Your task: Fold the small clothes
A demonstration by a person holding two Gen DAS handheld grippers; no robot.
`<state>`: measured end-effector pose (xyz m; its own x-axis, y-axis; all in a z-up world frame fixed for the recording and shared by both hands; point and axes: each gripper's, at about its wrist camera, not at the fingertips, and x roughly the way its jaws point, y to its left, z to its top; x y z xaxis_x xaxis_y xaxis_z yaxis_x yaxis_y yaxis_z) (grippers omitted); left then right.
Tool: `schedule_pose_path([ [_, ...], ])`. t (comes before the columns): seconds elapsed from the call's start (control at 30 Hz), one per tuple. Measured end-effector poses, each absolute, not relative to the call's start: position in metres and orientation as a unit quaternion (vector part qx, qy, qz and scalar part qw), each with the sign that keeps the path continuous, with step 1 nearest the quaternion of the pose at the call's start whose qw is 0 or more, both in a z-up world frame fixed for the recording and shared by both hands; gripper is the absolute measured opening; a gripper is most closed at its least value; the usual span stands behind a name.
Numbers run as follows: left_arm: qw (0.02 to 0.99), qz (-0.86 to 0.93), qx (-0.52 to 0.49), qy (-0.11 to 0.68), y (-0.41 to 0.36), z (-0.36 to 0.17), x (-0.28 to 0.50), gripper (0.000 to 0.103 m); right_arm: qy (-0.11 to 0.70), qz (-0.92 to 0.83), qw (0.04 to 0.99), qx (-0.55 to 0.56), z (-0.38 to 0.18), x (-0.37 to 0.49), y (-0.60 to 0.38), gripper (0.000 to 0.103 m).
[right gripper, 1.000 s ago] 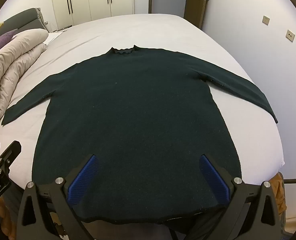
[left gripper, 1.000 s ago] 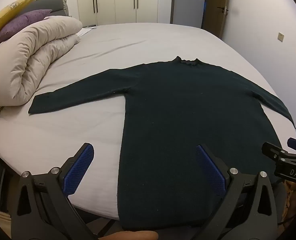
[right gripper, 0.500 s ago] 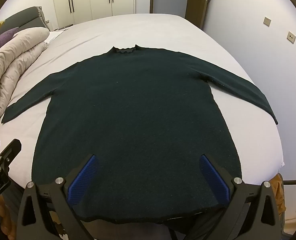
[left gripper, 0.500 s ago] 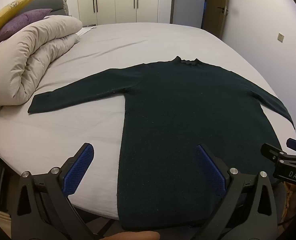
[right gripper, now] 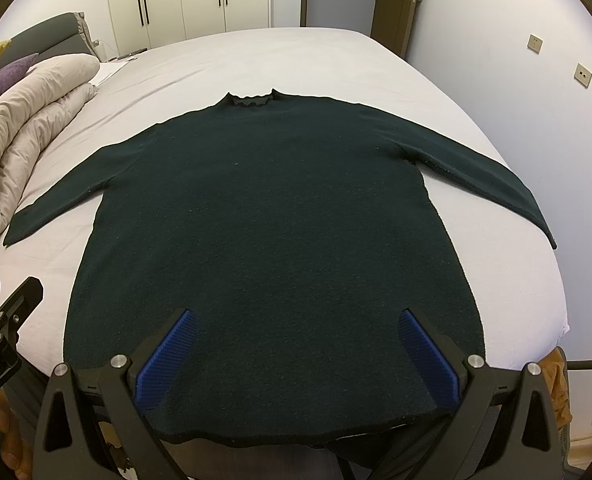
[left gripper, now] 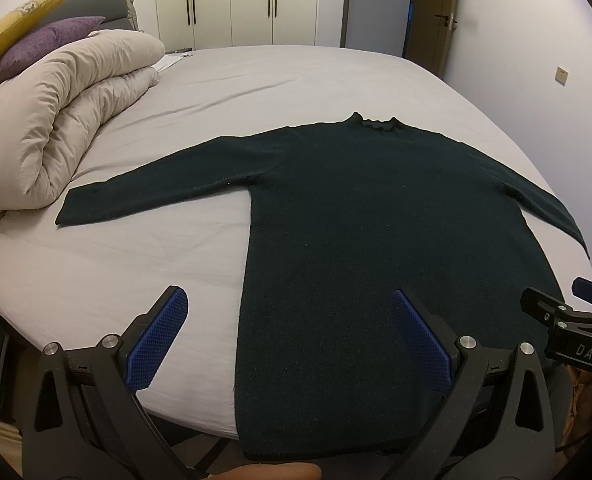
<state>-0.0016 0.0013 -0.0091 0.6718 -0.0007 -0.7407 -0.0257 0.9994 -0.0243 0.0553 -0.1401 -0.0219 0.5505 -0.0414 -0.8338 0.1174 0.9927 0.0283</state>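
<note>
You hold both grippers, left (left gripper: 287, 336) and right (right gripper: 296, 344), with jaws open above the flat sweater (right gripper: 271, 216) hem.

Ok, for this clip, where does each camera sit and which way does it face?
Left wrist: on the left gripper, open, at the bed's foot, facing the sweater's left side; a fingertip shows below.
Right wrist: on the right gripper, open, centred over the hem, facing the collar; a hand shows at lower left.
Shared: sweater, duvet, wardrobe, each other's gripper.
</note>
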Motion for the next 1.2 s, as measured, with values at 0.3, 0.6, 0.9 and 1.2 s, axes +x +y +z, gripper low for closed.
schedule_pose_path([
  [0.3,0.914,0.007,-0.017,0.405,0.0022,-0.0086,-0.0010,0.103,0.471,-0.045,0.880,0.040,-0.0232,0.0539,-0.1411,0.103],
  [0.6,0.914,0.006,-0.017,0.406,-0.0001,-0.0107,-0.0035,0.103,0.472,-0.045,0.880,0.040,-0.0235,0.0535,-0.1409,0.103],
  [0.9,0.913,0.005,-0.020,0.406,0.0002,-0.0137,-0.0042,0.103,0.472,-0.045,0.879,0.040,-0.0250,0.0530,-0.1392,0.103],
  [1.2,0.913,0.005,-0.022,0.406,0.0004,-0.0165,-0.0058,0.103,0.473,-0.045,0.879,0.041,-0.0248,0.0532,-0.1372,0.103],
])
